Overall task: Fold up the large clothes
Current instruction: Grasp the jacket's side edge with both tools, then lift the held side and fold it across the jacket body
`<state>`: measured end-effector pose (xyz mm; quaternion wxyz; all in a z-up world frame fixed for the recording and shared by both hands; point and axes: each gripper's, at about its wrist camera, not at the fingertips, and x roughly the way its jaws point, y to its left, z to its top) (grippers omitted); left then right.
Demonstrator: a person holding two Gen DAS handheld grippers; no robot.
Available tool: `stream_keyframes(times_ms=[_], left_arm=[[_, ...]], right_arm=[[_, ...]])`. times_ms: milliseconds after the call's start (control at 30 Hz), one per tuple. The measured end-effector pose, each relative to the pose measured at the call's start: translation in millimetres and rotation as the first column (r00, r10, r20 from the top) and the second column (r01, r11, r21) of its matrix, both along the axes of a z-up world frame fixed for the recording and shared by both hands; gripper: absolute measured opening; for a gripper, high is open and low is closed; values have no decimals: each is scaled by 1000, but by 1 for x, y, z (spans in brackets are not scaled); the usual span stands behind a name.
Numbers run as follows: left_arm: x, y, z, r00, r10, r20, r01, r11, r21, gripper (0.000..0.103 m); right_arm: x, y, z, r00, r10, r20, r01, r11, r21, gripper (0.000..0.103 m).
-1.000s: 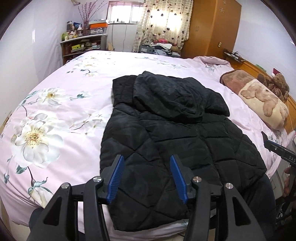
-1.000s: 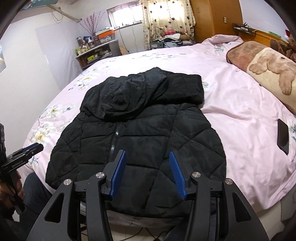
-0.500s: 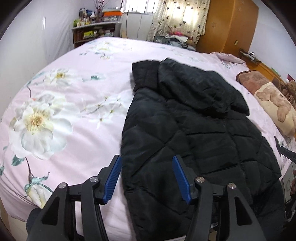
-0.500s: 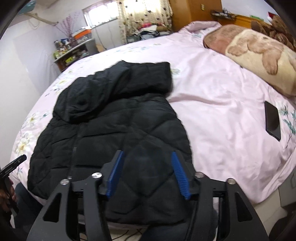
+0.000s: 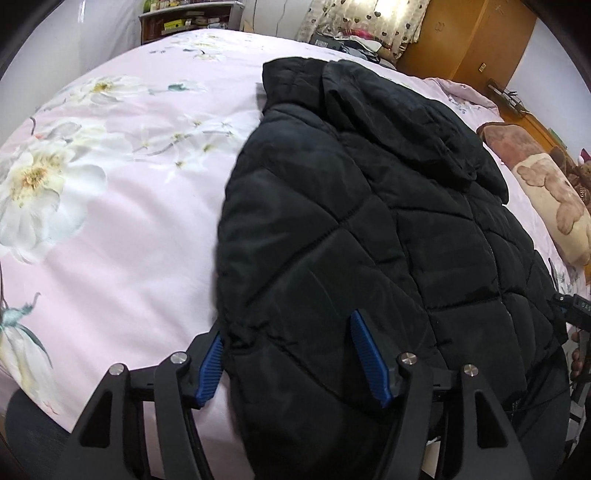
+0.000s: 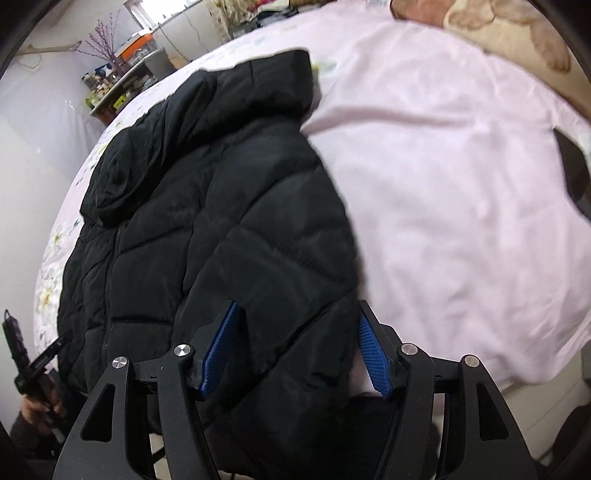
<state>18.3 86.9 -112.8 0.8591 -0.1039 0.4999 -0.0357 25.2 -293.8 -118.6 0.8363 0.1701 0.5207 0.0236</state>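
A black quilted hooded jacket lies front up on a pink floral bed, hood at the far end, hem at the near edge. My left gripper is open, its blue pads either side of the jacket's lower left corner. In the right wrist view the same jacket fills the left half, and my right gripper is open around its lower right corner. The fabric sits between the jaws of both grippers without being pinched.
A brown and cream plush blanket lies at the bed's right side. A dark phone lies on the sheet to the right. A shelf and a wooden wardrobe stand beyond the bed.
Both grippers have dropped and moved forward to the jacket's hem: the left toward the left corner, the right toward the right corner. Both jaws stay open.
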Motion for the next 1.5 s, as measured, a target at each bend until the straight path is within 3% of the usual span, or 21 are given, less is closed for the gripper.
stream_keyframes(times_ms=[233, 300, 433, 467, 567, 833, 1133, 1500], left_arm=[[-7, 0, -13, 999, -13, -45, 13, 1000, -18, 68], [-7, -1, -16, 998, -21, -54, 20, 1000, -15, 67], [-7, -1, -10, 997, -37, -65, 33, 998, -55, 35], [-8, -2, -5, 997, -51, -57, 49, 998, -48, 25], [-11, -3, 17, 998, -66, -20, 65, 996, -58, 15], [-39, 20, 102, 983, -63, 174, 84, 990, -116, 14], [-77, 24, 105, 986, -49, 162, 77, 983, -169, 14], [-60, 26, 142, 967, -36, 251, 93, 972, -216, 14]], right_arm=[[-5, 7, -4, 999, 31, -40, -28, 998, 60, 65], [-4, 10, -4, 998, 38, -52, -35, 997, 65, 62], [-5, 10, -1, 998, 15, -56, -9, 995, 98, 24], [-4, 12, 2, 999, 19, -49, -14, 995, 97, 21], [-7, 19, 21, 1000, 26, -5, -25, 995, 93, 14], [-34, 22, 84, 989, 43, 138, -58, 993, 106, 11], [-77, 10, 75, 994, -8, 113, -12, 985, 174, 11], [-76, 1, 106, 978, -33, 205, -13, 976, 217, 12]])
